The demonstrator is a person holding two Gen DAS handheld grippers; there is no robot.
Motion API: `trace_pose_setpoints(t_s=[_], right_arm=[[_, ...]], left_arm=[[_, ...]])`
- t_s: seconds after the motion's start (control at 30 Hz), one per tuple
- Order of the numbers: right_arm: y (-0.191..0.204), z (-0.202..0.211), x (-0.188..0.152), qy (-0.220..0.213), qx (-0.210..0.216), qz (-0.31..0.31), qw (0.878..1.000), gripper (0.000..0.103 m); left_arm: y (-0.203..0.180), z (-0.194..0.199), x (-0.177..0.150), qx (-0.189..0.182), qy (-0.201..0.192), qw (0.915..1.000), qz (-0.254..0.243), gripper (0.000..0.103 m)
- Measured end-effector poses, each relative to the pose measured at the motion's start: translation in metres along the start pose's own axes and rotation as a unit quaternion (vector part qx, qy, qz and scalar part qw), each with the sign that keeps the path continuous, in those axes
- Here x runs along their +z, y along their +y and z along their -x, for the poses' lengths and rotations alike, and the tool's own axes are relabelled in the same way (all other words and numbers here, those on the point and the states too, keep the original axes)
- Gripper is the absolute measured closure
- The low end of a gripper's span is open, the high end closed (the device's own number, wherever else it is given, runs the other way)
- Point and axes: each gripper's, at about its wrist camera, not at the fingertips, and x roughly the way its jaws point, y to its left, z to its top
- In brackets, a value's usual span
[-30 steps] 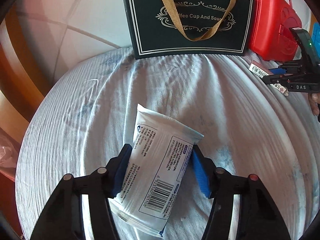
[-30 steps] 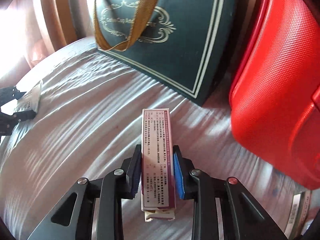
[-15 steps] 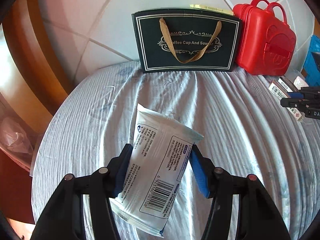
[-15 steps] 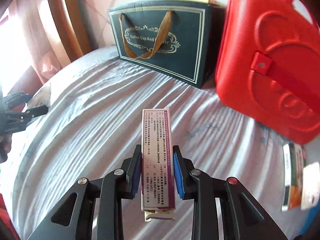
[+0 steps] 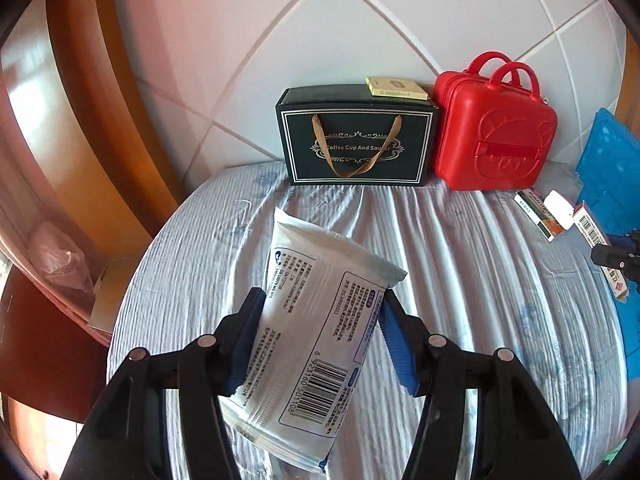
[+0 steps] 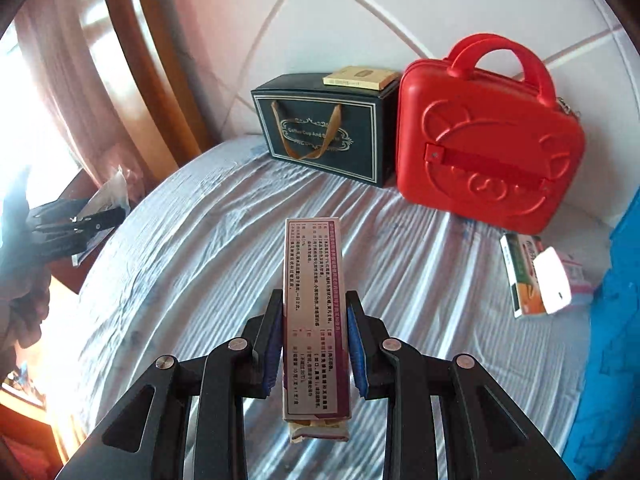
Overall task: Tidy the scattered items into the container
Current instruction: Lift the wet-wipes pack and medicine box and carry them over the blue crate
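Note:
My left gripper [image 5: 320, 328] is shut on a white plastic pack [image 5: 316, 320] with a barcode, held in the air above the striped bedsheet [image 5: 460, 264]. My right gripper [image 6: 314, 332] is shut on a narrow purple and white medicine box [image 6: 314, 312], also lifted off the sheet. A dark green gift bag [image 5: 354, 136] with a gold ribbon handle stands against the wall, far ahead of both grippers. In the right wrist view the bag [image 6: 320, 128] has a flat yellow box [image 6: 360, 77] on top. The left gripper [image 6: 76, 220] shows at the left edge there.
A red bear-faced case [image 5: 494, 132] stands right of the bag. Small medicine boxes [image 5: 540, 212] and a white object [image 5: 560, 208] lie on the sheet near a blue thing [image 5: 608, 160] at the right. A wooden bed frame [image 5: 80, 120] curves along the left. A tiled wall [image 5: 360, 20] is behind.
Both grippers have risen and pulled back from the bag and the red case, which now look smaller and farther. Each still holds its item the same way.

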Motion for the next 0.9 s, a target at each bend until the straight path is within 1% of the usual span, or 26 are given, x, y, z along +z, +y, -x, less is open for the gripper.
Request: trace_pose_setpoints(t_s=[0.1,0.27,0.47,0.67,0.9], right_arm=[[0.001,0.033,-0.007,-0.002,-0.004,-0.009,1.0,0.075],[-0.002,0.073,-0.018,-0.007,-0.01,-0.016,1.0,0.075],[-0.015,0.113,-0.034,-0.016,-0.016,-0.028,0.999,0.075],[-0.022,0.152,-0.053,-0.032,-0.012,-0.036,0.999,0.075],[-0.024,0.202,-0.068,-0.057,-0.003,-0.032,0.998,0.075]], left_arm=[[-0.015,0.029,-0.002,-0.004,-0.007,1.0,0.005,0.046],[-0.041,0.072,-0.009,-0.01,-0.017,0.9997,0.013,0.046],[-0.066,0.115,-0.011,-0.012,-0.029,0.9993,0.019,0.046],[-0.088,0.15,-0.008,0.006,-0.037,0.9991,0.022,0.046],[-0.122,0.181,-0.004,0.01,-0.049,0.9986,0.017,0.046]])
